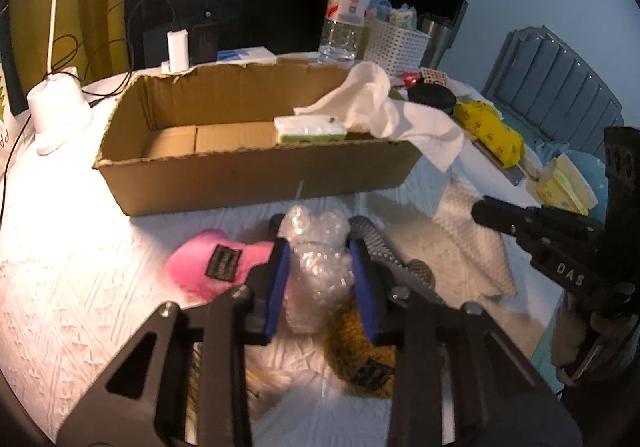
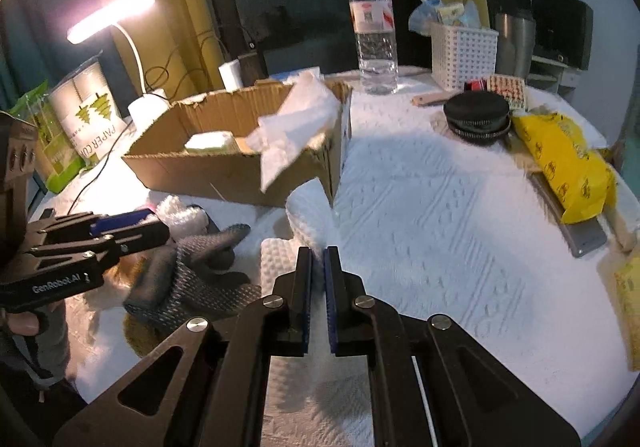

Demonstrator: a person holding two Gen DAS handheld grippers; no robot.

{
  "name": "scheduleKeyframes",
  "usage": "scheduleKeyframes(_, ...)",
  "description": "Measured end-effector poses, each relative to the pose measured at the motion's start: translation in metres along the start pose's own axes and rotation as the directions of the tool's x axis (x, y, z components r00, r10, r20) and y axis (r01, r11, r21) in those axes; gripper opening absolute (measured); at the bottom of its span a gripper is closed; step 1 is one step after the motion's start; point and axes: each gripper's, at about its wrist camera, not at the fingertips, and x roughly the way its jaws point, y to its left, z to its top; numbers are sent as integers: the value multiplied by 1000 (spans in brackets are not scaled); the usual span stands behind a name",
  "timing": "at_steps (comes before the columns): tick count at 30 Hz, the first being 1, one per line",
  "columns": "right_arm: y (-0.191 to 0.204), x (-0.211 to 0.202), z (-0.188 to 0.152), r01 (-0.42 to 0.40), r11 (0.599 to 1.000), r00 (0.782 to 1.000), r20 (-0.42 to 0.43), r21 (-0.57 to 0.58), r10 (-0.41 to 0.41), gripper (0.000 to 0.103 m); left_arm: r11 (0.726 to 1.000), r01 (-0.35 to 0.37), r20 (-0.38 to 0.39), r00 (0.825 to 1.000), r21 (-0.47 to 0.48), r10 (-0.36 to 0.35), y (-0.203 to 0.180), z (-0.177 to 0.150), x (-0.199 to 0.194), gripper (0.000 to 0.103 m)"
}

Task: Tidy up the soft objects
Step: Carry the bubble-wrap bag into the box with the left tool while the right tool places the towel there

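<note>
My left gripper (image 1: 320,247) is shut on a wad of clear bubble wrap (image 1: 316,259), just above the white tablecloth. A pink plush (image 1: 216,267) lies to its left, a grey patterned glove (image 1: 384,251) to its right, and a mustard knitted piece (image 1: 356,347) below. The cardboard box (image 1: 256,179) stands behind, holding a tissue pack (image 1: 310,129) with a white cloth (image 1: 372,107) draped over its right end. My right gripper (image 2: 318,259) is shut and empty over a white embossed towel (image 2: 280,259). The left gripper (image 2: 120,227) also shows at the left of the right wrist view, beside the glove (image 2: 200,275).
A water bottle (image 1: 346,11), a white basket (image 1: 394,41), a black round case (image 1: 432,95) and a yellow packet (image 1: 492,131) stand behind and right of the box. A lamp base (image 1: 56,111) sits at the left. A paper-cup sleeve (image 2: 88,103) stands far left.
</note>
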Motion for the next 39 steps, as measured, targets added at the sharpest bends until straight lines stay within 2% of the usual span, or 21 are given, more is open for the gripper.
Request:
scheduleKeyframes(13,28,-37,22,-3,999,996,85,-51,8,7,1000,11,117,993,8,-12,8,16,-49,32)
scheduleKeyframes(22,44,-48,44,-9,996,991,131,-87,20,7,1000,4,183,983,10,-6,22,34,-73,32)
scheduleKeyframes(33,59,-41,82,-18,992,984,172,-124,39,7,1000,-13,254,967,18,8,44,65,-85,32)
scheduleKeyframes(39,60,-31,102,-17,991,982,186,-136,42,7,1000,-19,268,963,22,13,53,82,-80,32)
